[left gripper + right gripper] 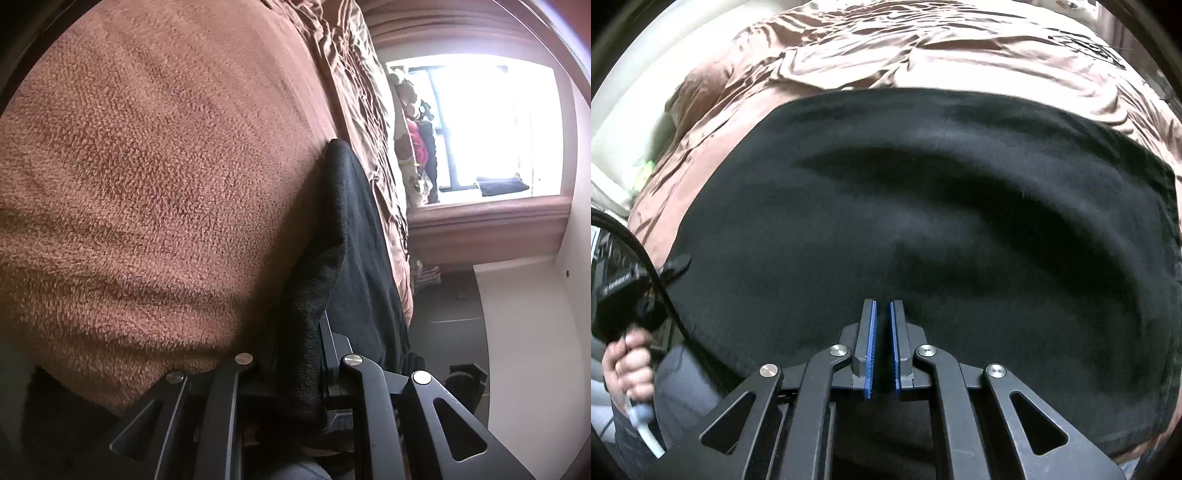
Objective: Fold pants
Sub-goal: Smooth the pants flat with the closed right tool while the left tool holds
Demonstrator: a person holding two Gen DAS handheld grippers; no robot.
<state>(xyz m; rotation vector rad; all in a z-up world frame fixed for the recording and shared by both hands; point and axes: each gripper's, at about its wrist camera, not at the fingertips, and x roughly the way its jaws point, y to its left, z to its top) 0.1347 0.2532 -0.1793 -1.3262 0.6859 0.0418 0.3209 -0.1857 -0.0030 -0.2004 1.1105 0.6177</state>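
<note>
A bed takes up nearly everything I see: a rumpled, shiny brown bedspread (886, 48) with a fuzzy brown blanket (155, 177) laid over part of it. In my left view the scene is turned on its side, and beyond the bed stands a bright window (491, 122) in a thick pinkish frame, with some stuffed toys (410, 140) heaped beside it and a dark tiled floor (454, 302) next to a white wall.

The black pants (923, 206) lie spread wide and mostly flat on the bedspread, filling the middle of my right view with a few soft ripples across them. In my left view an edge of them rises from the blanket and runs straight down into my fingers.

My left gripper (306, 373) is pinched on that dark fold of the pants; the cloth covers the pads, and it is bunched tightly between the jaws. My right gripper (882, 343) hangs just over the near part of the pants with its blue pads (871, 347) drawn almost together, only a slit showing, and nothing between them. At the left edge of my right view my left hand (628, 365) grips the other tool's black handle, with a cable looping past it.
</note>
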